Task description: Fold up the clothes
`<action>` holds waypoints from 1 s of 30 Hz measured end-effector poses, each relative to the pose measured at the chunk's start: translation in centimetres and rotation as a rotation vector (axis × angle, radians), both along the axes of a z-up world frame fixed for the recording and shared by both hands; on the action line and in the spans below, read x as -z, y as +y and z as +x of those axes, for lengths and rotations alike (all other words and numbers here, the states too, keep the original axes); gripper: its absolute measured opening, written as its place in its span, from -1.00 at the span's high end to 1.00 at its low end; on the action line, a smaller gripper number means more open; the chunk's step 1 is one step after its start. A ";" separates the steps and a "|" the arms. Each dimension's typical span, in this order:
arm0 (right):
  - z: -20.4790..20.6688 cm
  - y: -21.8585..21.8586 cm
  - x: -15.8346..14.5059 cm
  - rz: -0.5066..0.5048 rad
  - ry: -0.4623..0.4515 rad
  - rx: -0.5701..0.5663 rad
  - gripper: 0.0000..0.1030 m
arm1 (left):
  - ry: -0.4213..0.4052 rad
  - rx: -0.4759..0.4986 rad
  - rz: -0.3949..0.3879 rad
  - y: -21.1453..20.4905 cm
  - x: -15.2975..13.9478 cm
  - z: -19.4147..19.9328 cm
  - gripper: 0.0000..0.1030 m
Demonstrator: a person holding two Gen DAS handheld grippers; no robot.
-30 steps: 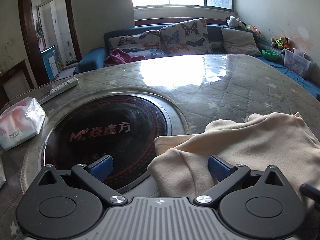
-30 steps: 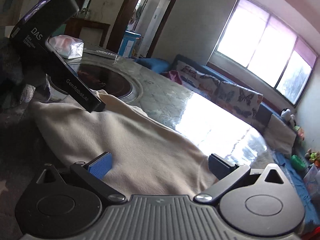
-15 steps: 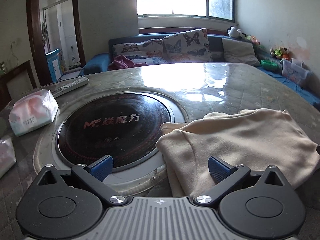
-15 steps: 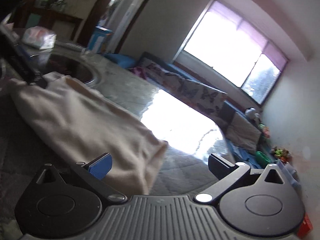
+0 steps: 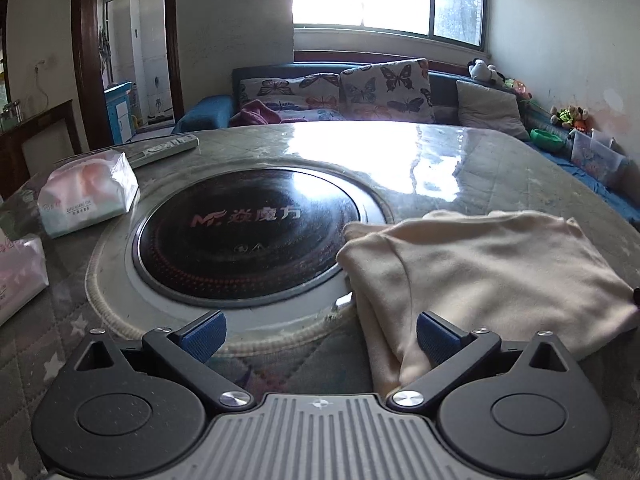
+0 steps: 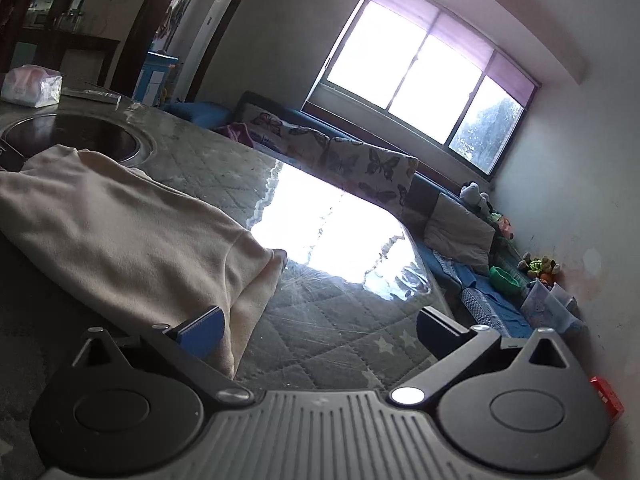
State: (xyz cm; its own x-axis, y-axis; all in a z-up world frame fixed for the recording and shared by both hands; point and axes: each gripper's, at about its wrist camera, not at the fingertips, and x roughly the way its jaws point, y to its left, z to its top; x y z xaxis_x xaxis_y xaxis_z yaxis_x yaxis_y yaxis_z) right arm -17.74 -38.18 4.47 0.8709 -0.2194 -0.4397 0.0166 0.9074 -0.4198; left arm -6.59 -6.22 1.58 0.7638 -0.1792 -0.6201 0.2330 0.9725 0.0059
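Note:
A folded cream garment [image 5: 476, 268] lies on the round table, its left edge lapping the rim of the black hotplate [image 5: 244, 240]. My left gripper [image 5: 320, 338] is open above the near table edge, its right pad beside the garment's near left corner, nothing between the pads. In the right wrist view the same garment [image 6: 120, 236] lies to the left. My right gripper [image 6: 320, 330] is open over the quilted cover, its left pad close against the garment's near right corner fold.
Two tissue packs [image 5: 86, 196] [image 5: 18, 276] and a remote control [image 5: 166, 148] lie on the table's left side. A sofa with butterfly cushions [image 5: 384, 88] stands beyond the far edge under the window. The glossy table top [image 6: 336, 232] reflects strong glare.
Both grippers have drawn back and risen from the garment, which now lies flat and folded. The right gripper has swung right, off the cloth, and the left one's black body has left its view.

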 end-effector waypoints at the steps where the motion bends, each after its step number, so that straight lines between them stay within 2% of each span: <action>1: 0.0 0.0 0.2 0.001 0.004 0.001 -1.00 | 0.000 -0.001 0.007 0.1 0.2 -0.2 -1.00; 4: 0.1 0.0 0.8 0.007 0.016 0.001 -1.00 | 0.003 -0.020 -0.001 0.9 0.4 -0.7 -1.00; 8: -0.1 0.0 0.1 -0.001 -0.003 -0.003 -1.00 | -0.008 0.016 -0.054 1.5 -0.5 -1.7 -1.00; 10: 0.0 0.1 -0.1 -0.002 -0.007 -0.001 -1.00 | -0.007 0.054 -0.053 1.3 -0.5 -2.2 -1.00; 12: 0.1 0.1 0.2 0.001 0.004 0.002 -1.00 | -0.005 0.072 -0.008 0.8 0.1 -2.5 -1.00; 13: 0.2 0.0 0.5 0.002 0.012 0.003 -1.00 | 0.005 0.062 0.024 0.6 0.5 -2.4 -1.00; 16: 0.1 0.0 0.7 0.002 0.016 0.003 -1.00 | 0.053 0.049 -0.035 1.3 0.7 -2.2 -1.00; 19: -0.1 0.0 0.5 -0.001 0.012 0.000 -1.00 | 0.029 0.059 -0.069 1.7 -0.1 -2.6 -1.00; 22: 0.0 0.1 0.4 -0.001 0.007 -0.002 -1.00 | 0.033 0.030 -0.052 1.7 0.2 -2.3 -1.00; 25: 0.3 0.1 0.6 0.002 0.015 0.000 -1.00 | 0.080 -0.007 -0.055 2.1 0.9 -1.9 -1.00; 30: 0.4 -0.5 0.8 0.037 0.024 0.010 -1.00 | 0.082 -0.031 -0.022 2.0 0.9 -2.1 -1.00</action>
